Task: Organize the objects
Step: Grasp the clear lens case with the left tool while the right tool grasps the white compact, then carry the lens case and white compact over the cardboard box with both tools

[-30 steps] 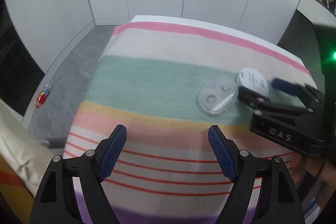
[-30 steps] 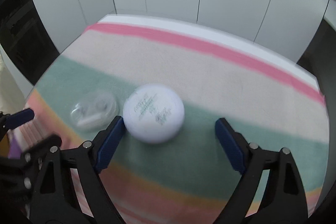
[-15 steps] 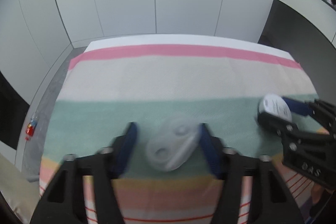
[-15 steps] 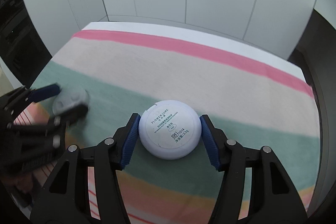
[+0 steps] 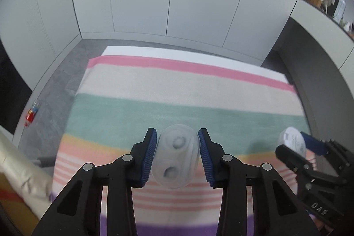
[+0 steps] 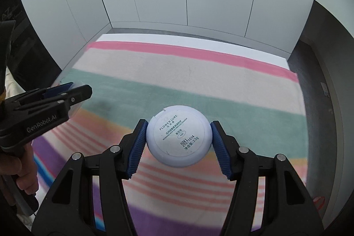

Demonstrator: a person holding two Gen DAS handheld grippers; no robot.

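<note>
**Both items gripped and raised above the striped cloth**

Your left gripper (image 5: 177,153) is closing its blue pads on the clear plastic case (image 5: 176,156), which sits between them with both pads at its sides. In the left wrist view the case hangs over the near half of the striped cloth (image 5: 188,90), where the green band meets the orange one. Your right gripper (image 6: 178,144) is clenched on the white powder compact (image 6: 178,136), label side up, both pads pressed against its rim; it hangs over the same bands, nearer the cloth's right edge. Each tool shows in the other's view, well apart from its neighbour.

Progress: the pick-up seems done for both items. What remains is the placing, and no tray, box or other destination appears in either view, so where the pair belongs cannot be told. The rest of the cloth shows nothing else to sort. A small red and blue object (image 5: 31,113) lies on the floor off the cloth's left edge; whether it belongs to the task is unclear.

Change from one second ago: both sets of jaws then stood wide, with case and compact lying side by side on the green band. Half a second ago the pads had come around each item. Now the cloth looks farther below, so both appear lifted.
</note>
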